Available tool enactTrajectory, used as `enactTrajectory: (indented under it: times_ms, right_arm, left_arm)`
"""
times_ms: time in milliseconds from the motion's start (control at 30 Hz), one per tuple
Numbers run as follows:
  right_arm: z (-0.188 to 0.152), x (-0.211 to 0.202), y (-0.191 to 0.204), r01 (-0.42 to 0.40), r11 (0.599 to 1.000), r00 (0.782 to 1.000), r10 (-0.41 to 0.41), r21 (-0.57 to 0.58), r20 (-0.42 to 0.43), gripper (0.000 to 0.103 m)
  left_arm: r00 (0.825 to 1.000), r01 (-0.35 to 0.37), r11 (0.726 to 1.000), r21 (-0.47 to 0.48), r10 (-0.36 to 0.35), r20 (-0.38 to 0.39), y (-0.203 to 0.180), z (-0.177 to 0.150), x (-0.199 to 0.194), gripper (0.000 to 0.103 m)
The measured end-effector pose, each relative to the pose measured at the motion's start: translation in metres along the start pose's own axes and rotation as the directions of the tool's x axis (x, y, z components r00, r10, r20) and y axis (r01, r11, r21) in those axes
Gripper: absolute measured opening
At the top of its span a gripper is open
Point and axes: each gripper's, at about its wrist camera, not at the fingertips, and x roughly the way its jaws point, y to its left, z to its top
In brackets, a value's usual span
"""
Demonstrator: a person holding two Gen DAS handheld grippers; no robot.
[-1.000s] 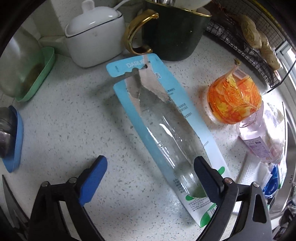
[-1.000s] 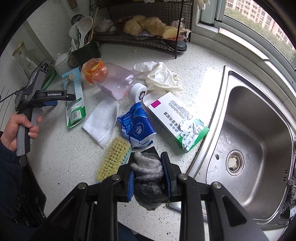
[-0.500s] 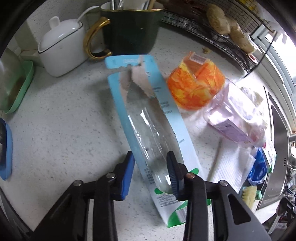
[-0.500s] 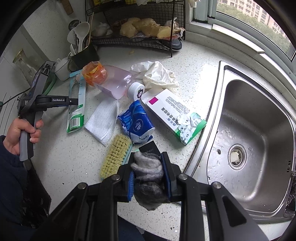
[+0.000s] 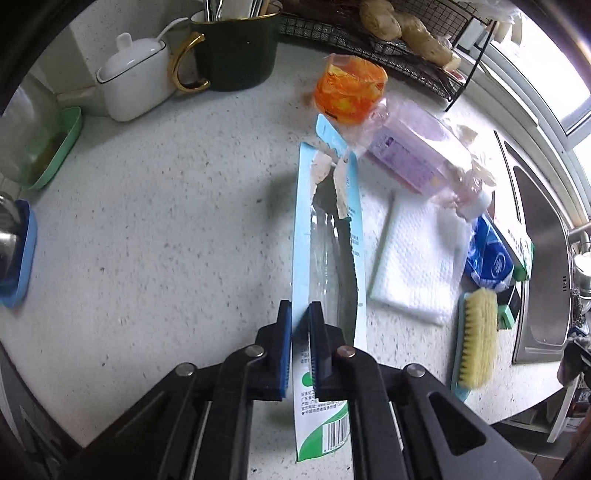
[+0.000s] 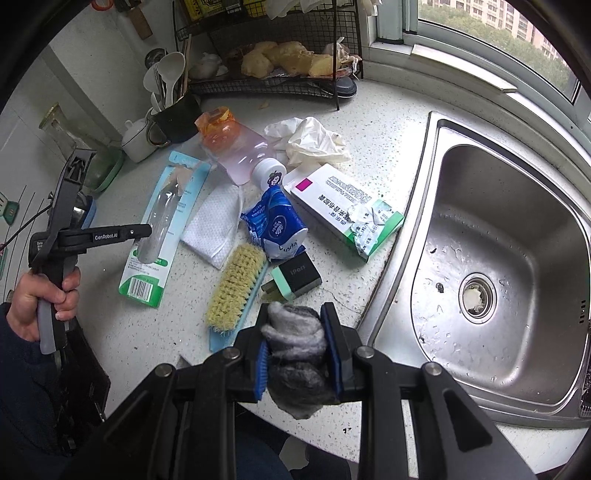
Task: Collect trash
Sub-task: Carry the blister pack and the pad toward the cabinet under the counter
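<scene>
Speckled white countertop [image 6: 373, 122] | steel sink [image 6: 517, 229] right | window [image 6: 498, 33] behind

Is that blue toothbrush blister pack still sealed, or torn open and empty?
Torn open and empty: the toothbrush blister pack has ripped card at its top, and its clear bubble holds nothing.

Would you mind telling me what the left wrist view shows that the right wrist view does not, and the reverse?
Only the left wrist view shows the left gripper end-on, its jaws clamped on the edge of the torn blister pack, and the blue tray at the far left. Only the right wrist view shows the right gripper holding a grey wad, the sink drain, the medicine box and the hand. Both show the pack, brush, pink bottle and white cloth.
</scene>
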Motion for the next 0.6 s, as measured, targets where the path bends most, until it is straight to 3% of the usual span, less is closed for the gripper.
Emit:
enactTrajectory:
  times_ms: [600]
  right_arm:
    - [-0.051, -0.035, 0.005, -0.078, 0.990, 0.995, 0.084, -0.120, 0.048, 0.024]
  left_arm:
    - [0.995, -0.021, 0.998, 0.062, 0.015, 0.099, -0.054, -0.118, -0.092, 0.007]
